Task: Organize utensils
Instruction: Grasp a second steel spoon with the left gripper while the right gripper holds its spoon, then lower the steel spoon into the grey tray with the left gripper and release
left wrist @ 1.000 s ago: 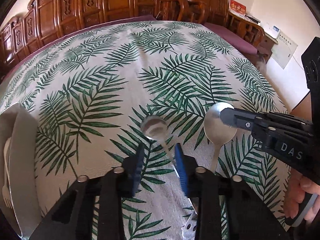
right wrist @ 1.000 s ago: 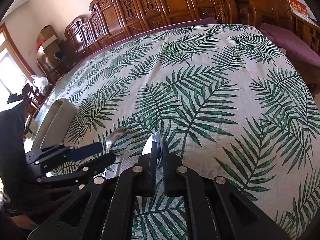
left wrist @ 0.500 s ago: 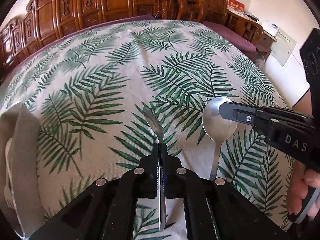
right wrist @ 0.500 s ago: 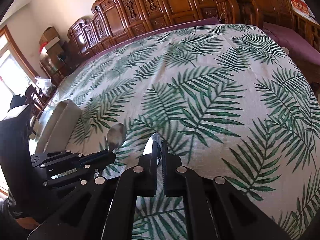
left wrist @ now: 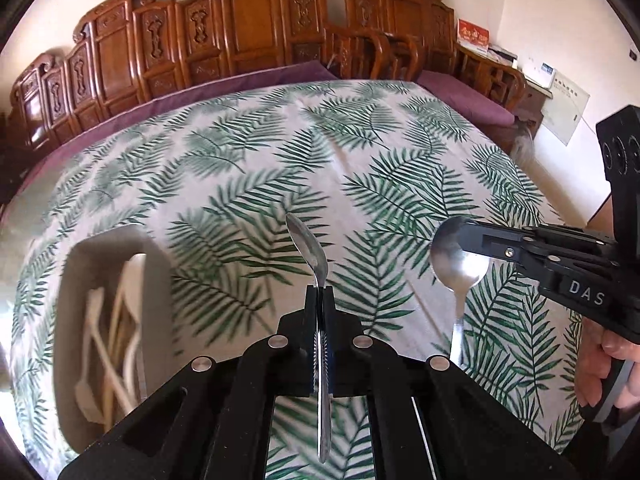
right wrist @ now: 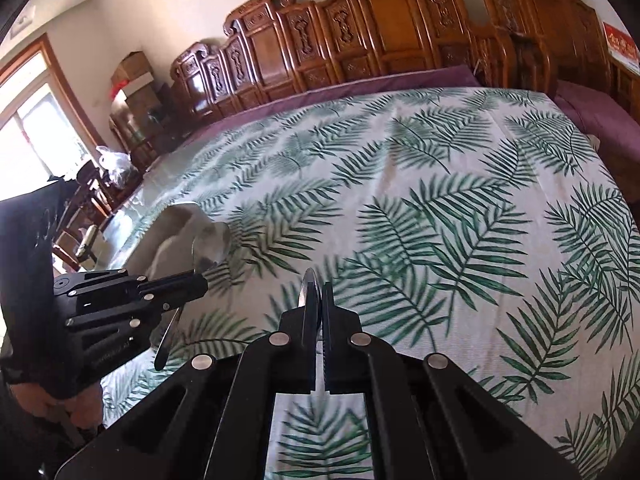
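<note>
I have a small spoon (left wrist: 308, 246) pinched at its neck in my left tool (left wrist: 320, 296), jaws closed tight on it; its bowl points away from me and its handle runs back under the fingers, clear of the surface (left wrist: 360, 168). My right tool (right wrist: 318, 292) is clamped on a larger spoon (left wrist: 458, 258), gripping it edge-on at the bowl, so from its own camera I see only a thin metal sliver (right wrist: 309, 288) between the fingers. In the left view that bowl faces me and the handle hangs down above the leaf-print cloth. To my left sits a pale tray (left wrist: 72, 280) on the surface, holding light-coloured utensils (left wrist: 116, 332), too blurred to tell apart. A hand (left wrist: 608, 364) holds the right tool's grip. Carved wooden chairs (left wrist: 248, 28) line the far side.
</note>
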Demonstrator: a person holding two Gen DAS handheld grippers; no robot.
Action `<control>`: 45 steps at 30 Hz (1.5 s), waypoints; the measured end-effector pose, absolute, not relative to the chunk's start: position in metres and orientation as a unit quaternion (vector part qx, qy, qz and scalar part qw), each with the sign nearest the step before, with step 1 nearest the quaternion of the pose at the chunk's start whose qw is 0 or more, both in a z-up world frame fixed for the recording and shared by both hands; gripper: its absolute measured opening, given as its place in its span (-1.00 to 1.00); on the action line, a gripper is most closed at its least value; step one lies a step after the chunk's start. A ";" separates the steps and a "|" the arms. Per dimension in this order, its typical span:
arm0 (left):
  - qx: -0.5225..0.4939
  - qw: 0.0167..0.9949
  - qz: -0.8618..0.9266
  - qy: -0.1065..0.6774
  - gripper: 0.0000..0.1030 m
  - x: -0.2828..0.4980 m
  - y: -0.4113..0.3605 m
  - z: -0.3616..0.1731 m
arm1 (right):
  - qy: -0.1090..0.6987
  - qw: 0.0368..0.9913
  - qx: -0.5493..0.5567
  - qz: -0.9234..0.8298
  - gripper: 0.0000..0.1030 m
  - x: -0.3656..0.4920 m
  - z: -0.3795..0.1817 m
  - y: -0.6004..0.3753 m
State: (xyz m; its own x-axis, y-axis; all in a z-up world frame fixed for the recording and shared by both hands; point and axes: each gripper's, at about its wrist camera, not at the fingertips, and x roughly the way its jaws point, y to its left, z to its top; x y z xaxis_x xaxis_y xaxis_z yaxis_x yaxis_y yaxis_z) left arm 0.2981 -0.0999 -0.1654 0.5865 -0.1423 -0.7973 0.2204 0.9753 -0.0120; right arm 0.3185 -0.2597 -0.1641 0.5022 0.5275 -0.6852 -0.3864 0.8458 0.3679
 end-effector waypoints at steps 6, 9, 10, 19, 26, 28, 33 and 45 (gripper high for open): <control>0.040 0.894 -0.091 0.437 -0.96 0.290 -0.075 -0.155 | 0.411 0.863 0.092 0.280 -0.94 0.309 -0.153 -0.250; 0.037 0.896 -0.087 0.433 -0.96 0.286 -0.062 -0.150 | 0.405 0.864 0.089 0.286 -0.94 0.303 -0.148 -0.243; 0.037 0.897 -0.087 0.432 -0.96 0.285 -0.059 -0.149 | 0.404 0.864 0.088 0.287 -0.94 0.302 -0.147 -0.241; 0.033 0.902 -0.078 0.424 -0.96 0.281 -0.020 -0.141 | 0.387 0.866 0.091 0.304 -0.94 0.290 -0.133 -0.230; 0.025 0.904 -0.057 0.423 -0.96 0.289 0.016 -0.147 | 0.382 0.867 0.090 0.309 -0.94 0.285 -0.128 -0.223; 0.017 0.903 -0.049 0.426 -0.96 0.292 0.026 -0.152 | 0.382 0.867 0.089 0.307 -0.94 0.286 -0.128 -0.221; -0.007 0.896 -0.034 0.443 -0.95 0.299 0.048 -0.172 | 0.384 0.868 0.083 0.303 -0.94 0.286 -0.130 -0.216; 0.008 0.881 -0.018 0.472 -0.89 0.305 0.058 -0.200 | 0.393 0.870 0.067 0.289 -0.94 0.289 -0.138 -0.209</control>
